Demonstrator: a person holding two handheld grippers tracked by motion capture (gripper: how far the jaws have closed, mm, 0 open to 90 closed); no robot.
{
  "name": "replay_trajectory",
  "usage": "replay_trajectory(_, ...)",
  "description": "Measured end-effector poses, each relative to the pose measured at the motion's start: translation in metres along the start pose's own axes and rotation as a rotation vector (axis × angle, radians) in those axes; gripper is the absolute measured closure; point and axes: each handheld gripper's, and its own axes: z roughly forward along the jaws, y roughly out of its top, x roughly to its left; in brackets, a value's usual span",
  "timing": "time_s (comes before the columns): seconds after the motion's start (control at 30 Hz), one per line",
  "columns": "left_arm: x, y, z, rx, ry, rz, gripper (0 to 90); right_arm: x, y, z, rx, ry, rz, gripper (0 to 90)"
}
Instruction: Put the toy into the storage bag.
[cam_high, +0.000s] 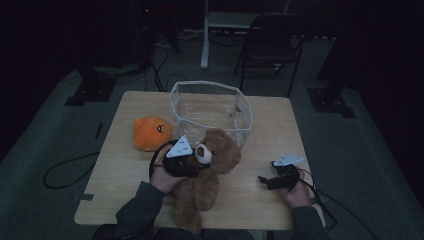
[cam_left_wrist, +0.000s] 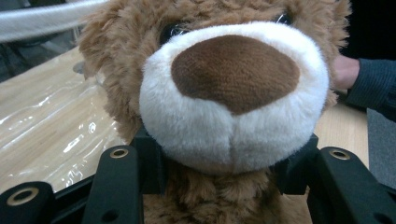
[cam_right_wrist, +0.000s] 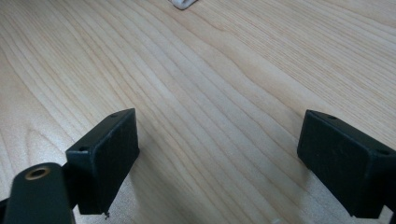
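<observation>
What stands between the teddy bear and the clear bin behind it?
Nothing visible. The teddy bear, with the left gripper around its muzzle, lies just in front of the clear bin, whose top is open. The orange plush sits off to the side.

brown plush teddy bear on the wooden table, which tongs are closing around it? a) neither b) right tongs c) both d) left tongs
d: the left tongs sit either side of the brown plush teddy bear under its muzzle, while the right tongs stand open over bare wooden table.
</observation>
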Motion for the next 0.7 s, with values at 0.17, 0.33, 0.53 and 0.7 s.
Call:
replay_trajectory(0.17,0.001,0.004,-0.008,-0.026,0.008,0.004,47.6,0.000,0.000,0.000,-0.001,0.000,0.000,12.0)
replay_trajectory(0.33,0.003,0.008,-0.014,-0.034,0.015,0.004,47.6,0.000,0.000,0.000,0.000,0.001,-0.001,12.0)
replay_trajectory(0.53,0.008,0.011,-0.024,-0.052,0.028,-0.001,47.5,0.000,0.000,0.000,0.000,0.000,-0.001,12.0)
replay_trajectory(0.7,0.012,0.013,-0.030,-0.058,0.034,-0.002,47.4,0.000,0.000,0.000,0.000,0.000,-0.002,12.0)
